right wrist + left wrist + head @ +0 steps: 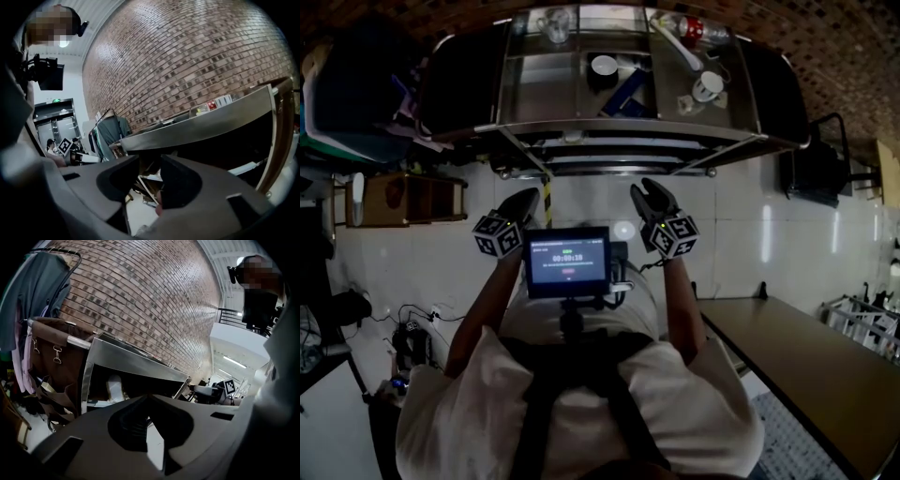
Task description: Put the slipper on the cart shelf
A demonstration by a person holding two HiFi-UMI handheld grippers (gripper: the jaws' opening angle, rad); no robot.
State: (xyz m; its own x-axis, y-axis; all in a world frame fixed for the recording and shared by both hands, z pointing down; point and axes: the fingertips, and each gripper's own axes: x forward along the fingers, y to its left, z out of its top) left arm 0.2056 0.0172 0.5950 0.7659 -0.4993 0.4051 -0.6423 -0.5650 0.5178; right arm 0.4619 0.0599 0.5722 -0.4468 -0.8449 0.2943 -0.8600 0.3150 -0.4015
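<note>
Steel cart point(609, 131) stands upright, its top tray point(534, 94) crowded with small things — the lower shelf point(101, 402) is open and dark, a pale shape point(115, 387) inside, too dim to name

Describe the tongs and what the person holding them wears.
The left tongs and right tongs look alike: dark, tapering jaws, each bearing a cube of black-and-white square markers. Up close, their bodies are grey moulded shells with black ribbed pads. The person wears a white short-sleeved shirt under dark harness straps, with a small screen mounted in front.
</note>
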